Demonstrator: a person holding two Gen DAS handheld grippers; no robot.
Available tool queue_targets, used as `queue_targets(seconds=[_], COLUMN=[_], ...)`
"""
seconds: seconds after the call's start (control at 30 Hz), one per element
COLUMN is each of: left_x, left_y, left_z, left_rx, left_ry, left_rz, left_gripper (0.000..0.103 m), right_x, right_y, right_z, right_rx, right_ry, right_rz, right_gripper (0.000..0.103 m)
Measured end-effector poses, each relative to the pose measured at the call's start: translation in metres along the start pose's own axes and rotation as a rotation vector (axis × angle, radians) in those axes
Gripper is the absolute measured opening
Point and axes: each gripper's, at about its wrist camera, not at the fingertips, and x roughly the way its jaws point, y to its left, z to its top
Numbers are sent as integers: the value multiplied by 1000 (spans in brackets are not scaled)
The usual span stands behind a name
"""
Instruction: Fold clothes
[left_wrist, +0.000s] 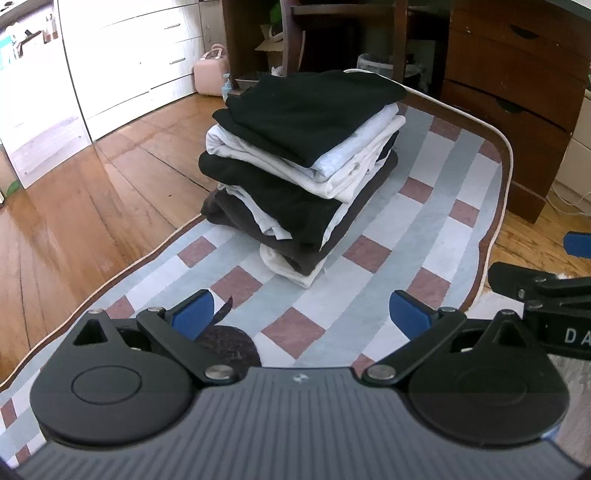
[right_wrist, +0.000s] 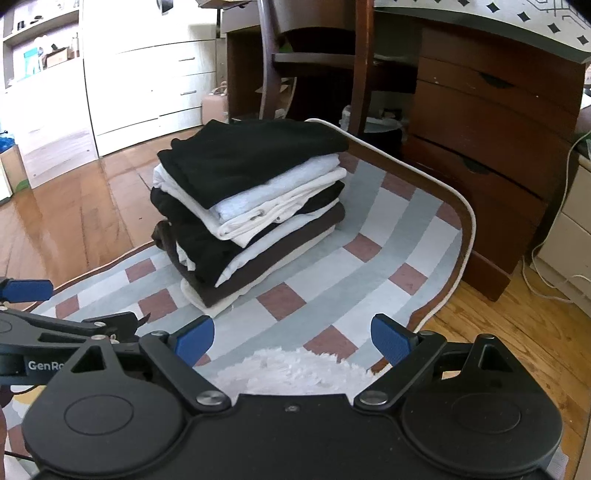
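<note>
White letters "DA" stand on the black body of the right gripper (left_wrist: 576, 254), cut off by the picture's edge; "GenRo" (its end hidden behind the nearer gripper) stands in white on the black body of the left gripper (right_wrist: 26, 291); nothing else is readable.

Checked rug on a wooden floor, one pile of clothes on it

The wooden floor (left_wrist: 92, 192) carries a rug (left_wrist: 424, 206) in grey, white and dusty-pink checks with a brown border and pale piping — its far corner curls up against a dark wooden desk (right_wrist: 491, 147). A stack of folded clothes (left_wrist: 295, 166) sits directly on the rug, black, white and brown layers alternating, a black piece on top. Nearer the camera, a fluffy white cloth (right_wrist: 295, 369) lies on the rug too.
</note>
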Motion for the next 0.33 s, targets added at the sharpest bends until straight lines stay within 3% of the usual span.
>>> queue_targets(seconds=[0.33], left_x=[-2], left_y=[16], left_z=[-6], left_rx=[-27], left_ry=[1], left_rz=[6], left_gripper=[103], right_x=[-2], right_y=[16], right_z=[-3], right_rx=[-29], right_ry=[-1], right_rz=[16], right_gripper=[94])
